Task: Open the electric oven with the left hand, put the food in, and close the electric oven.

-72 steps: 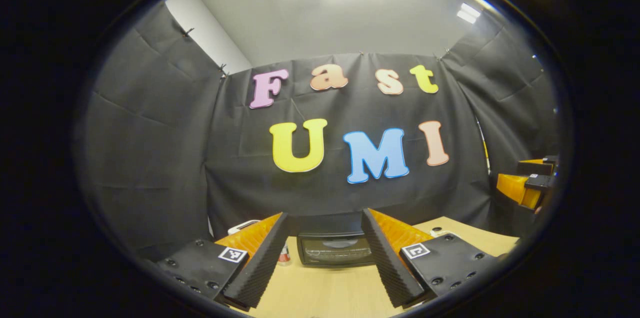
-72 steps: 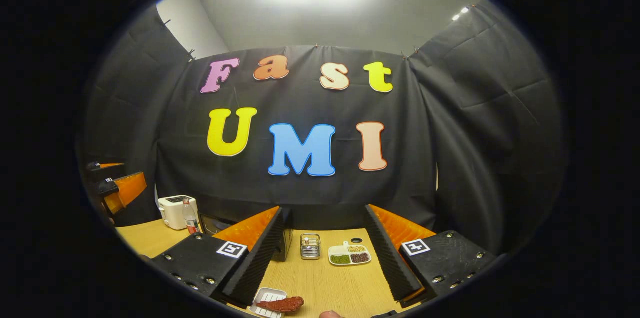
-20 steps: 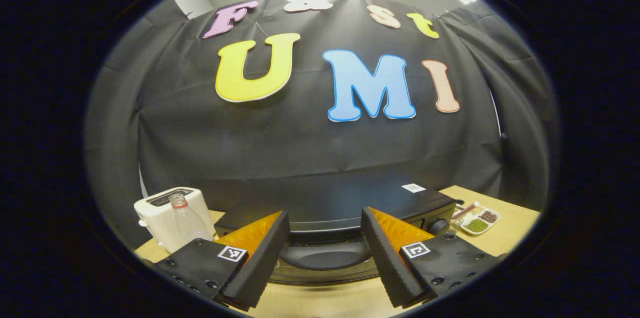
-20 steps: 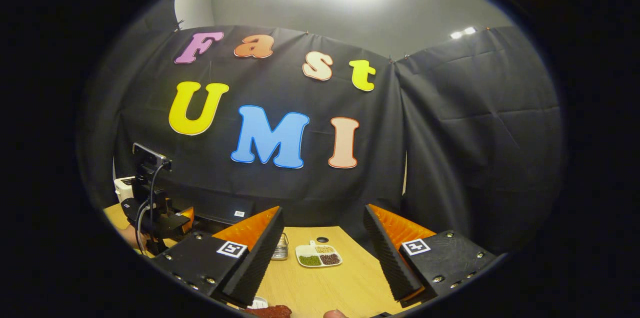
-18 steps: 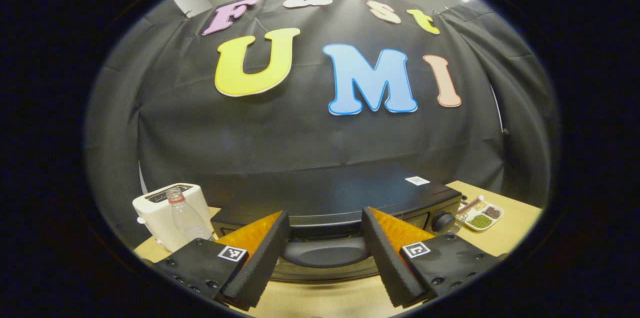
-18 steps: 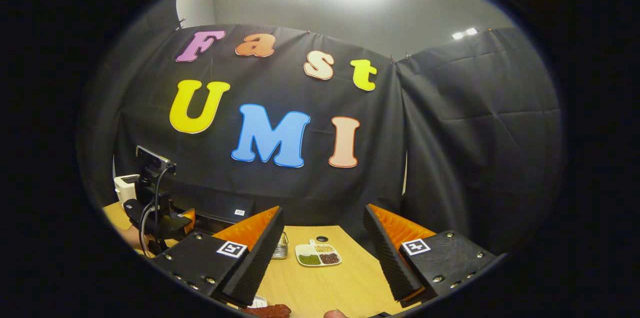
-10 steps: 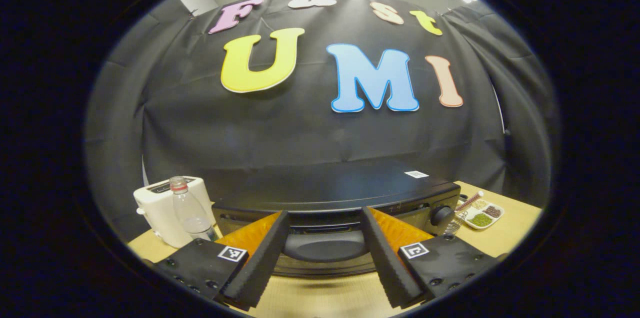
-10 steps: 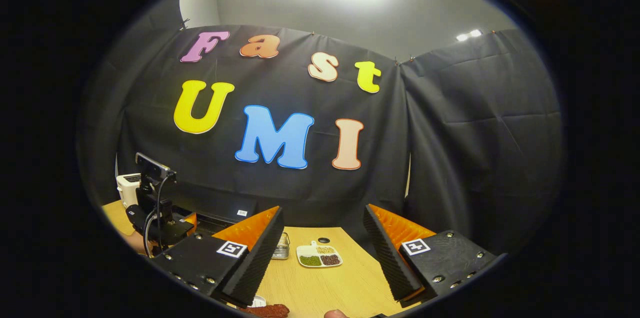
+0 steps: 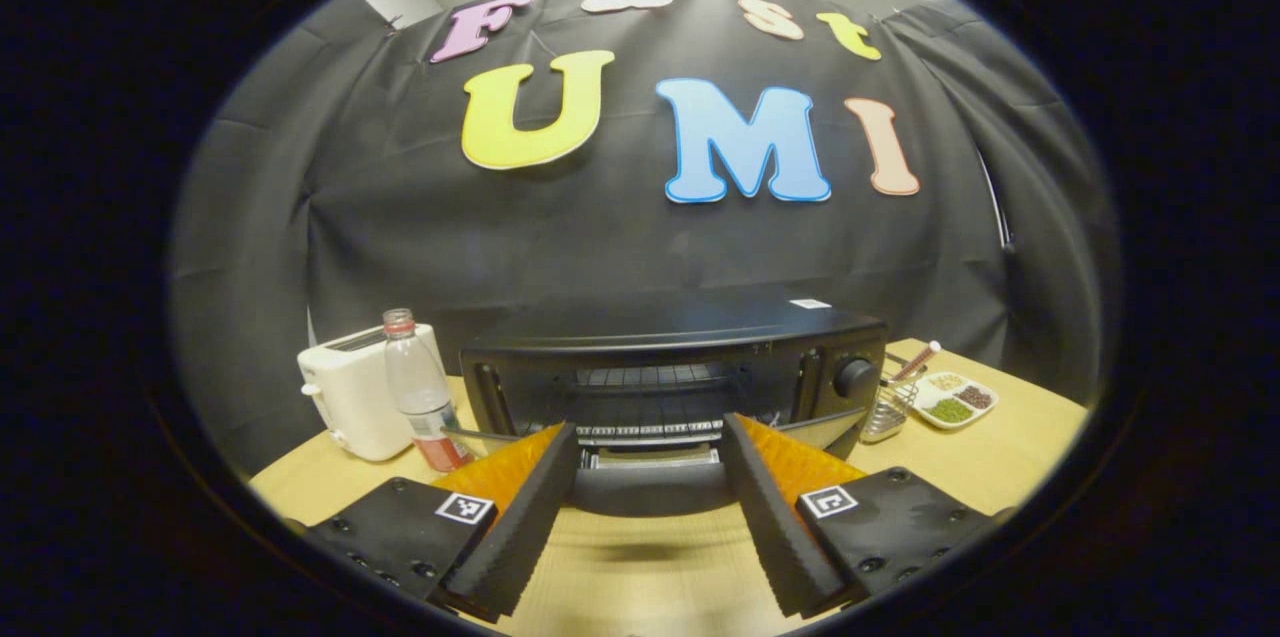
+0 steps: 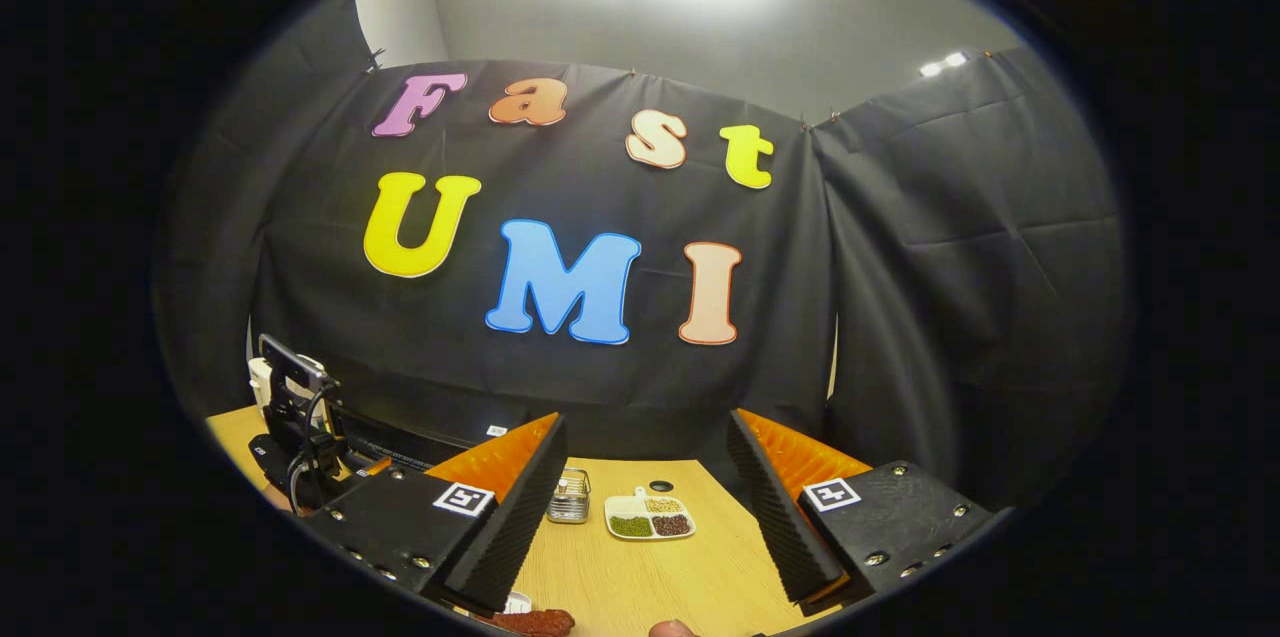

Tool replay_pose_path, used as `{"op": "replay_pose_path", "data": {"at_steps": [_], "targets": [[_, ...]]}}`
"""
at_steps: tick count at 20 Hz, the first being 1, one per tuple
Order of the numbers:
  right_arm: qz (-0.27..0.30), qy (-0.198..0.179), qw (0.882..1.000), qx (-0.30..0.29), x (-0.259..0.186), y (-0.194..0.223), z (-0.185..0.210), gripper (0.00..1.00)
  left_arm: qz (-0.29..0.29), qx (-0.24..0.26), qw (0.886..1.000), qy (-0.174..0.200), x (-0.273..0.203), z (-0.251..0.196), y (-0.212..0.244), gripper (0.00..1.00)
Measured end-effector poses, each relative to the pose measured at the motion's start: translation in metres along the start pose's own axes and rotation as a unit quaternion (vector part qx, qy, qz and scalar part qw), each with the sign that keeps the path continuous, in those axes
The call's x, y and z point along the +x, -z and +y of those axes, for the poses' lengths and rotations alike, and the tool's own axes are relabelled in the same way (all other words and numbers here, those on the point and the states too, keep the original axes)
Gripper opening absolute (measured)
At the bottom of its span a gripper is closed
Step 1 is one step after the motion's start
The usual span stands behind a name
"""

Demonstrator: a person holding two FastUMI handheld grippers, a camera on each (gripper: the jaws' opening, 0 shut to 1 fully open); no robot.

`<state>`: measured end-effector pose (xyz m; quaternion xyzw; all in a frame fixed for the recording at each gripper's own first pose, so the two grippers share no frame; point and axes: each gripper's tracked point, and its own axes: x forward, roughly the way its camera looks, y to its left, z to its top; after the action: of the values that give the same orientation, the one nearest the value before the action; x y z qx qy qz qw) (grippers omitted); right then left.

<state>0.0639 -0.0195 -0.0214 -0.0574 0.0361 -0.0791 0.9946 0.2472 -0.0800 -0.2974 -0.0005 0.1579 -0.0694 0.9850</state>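
1. Here the left gripper [image 9: 648,507] has its fingers spread wide, one on each side of the door handle [image 9: 648,489], not pinching it.
2. The oven [image 9: 670,367] at the table's [image 9: 990,457] back edge is open.
3. The right gripper [image 10: 645,517] is spread too, holding nothing.
4. The food [image 10: 528,622] lies at the near edge.

On the table stand one electric oven [image 9: 672,367], one white toaster [image 9: 352,404], one plastic bottle [image 9: 418,404] and one wire basket [image 9: 886,409]. There is one divided snack dish [image 10: 649,519], apparently with three compartments. One reddish piece of food [image 10: 528,622] lies at the near edge.
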Motion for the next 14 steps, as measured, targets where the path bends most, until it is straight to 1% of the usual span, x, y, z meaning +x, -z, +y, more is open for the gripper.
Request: {"op": "replay_pose_path", "data": {"at_steps": [1,2,9,10,11,12,14], "targets": [[0.0,-0.003,1.0,0.001,-0.001,0.0,-0.001,0.97,0.005,-0.003,1.0,-0.002,-0.004,0.0,0.004,0.96],[0.0,-0.005,1.0,0.001,-0.002,0.001,-0.002,0.97,0.009,-0.006,1.0,-0.004,-0.007,0.0,0.007,1.0],[0.01,-0.016,1.0,0.001,-0.01,0.009,-0.01,0.97,0.039,-0.006,0.999,-0.014,-0.028,-0.004,0.037,1.0],[0.011,-0.017,1.0,0.002,-0.011,0.01,-0.012,0.97,0.047,-0.008,0.999,-0.013,-0.031,-0.004,0.043,0.96],[0.012,-0.018,1.0,0.002,-0.011,0.012,-0.012,0.97,0.051,-0.008,0.999,-0.012,-0.033,-0.005,0.046,1.0],[0.013,-0.018,1.0,0.003,-0.011,0.012,-0.012,0.97,0.056,-0.007,0.998,-0.012,-0.034,-0.005,0.05,0.96],[0.014,-0.02,1.0,0.003,-0.012,0.013,-0.012,0.97,0.068,-0.002,0.998,-0.011,-0.038,-0.006,0.061,0.96]]}}
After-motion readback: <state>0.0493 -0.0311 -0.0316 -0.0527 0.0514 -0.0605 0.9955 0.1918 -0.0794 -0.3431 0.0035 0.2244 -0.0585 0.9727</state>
